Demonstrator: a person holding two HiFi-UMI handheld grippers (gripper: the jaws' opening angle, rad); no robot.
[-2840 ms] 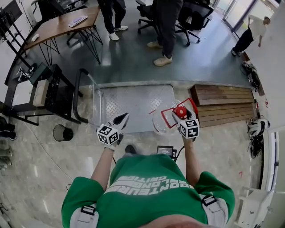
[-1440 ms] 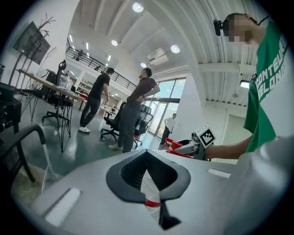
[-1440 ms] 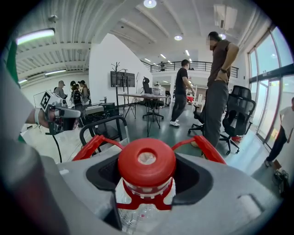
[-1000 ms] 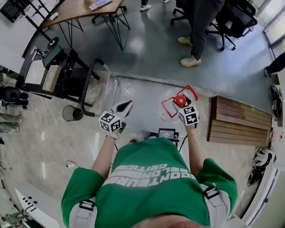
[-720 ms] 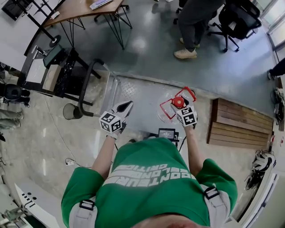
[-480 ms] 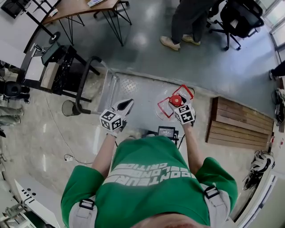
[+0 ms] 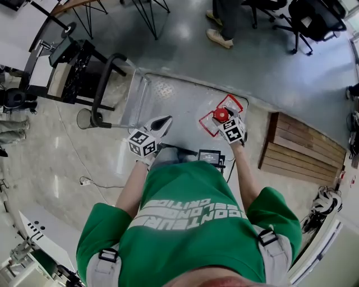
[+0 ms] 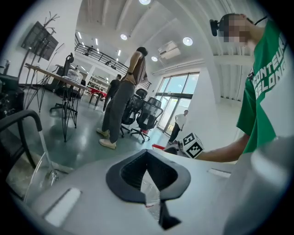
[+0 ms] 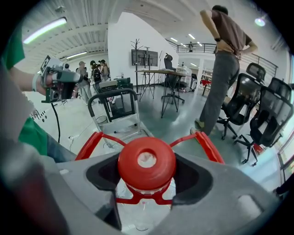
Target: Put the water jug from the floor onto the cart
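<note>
The clear water jug's red cap (image 7: 221, 115) and red carrying frame (image 7: 210, 124) show above the near right part of the cart's grey metal deck (image 7: 179, 98). My right gripper (image 7: 226, 121) is shut on the jug's neck just under the cap (image 9: 147, 163); the clear body hangs below the jaws. I cannot tell whether the jug rests on the deck. My left gripper (image 7: 163, 122) hovers over the deck's near edge, left of the jug, shut and holding nothing (image 8: 147, 155). The cart's black push handle (image 7: 103, 81) stands at the left end.
A wooden pallet (image 7: 300, 147) lies right of the cart. A black rack (image 7: 72, 60) and a small round bin (image 7: 84, 118) stand left of the handle. A person's shoes (image 7: 221, 37) and office chairs (image 7: 314, 15) are beyond the cart. A cable (image 7: 90, 182) trails on the floor.
I have stepped towards the cart, and the jug in my right gripper has come further over its deck. The left gripper kept pace beside it. The person behind walked away.
</note>
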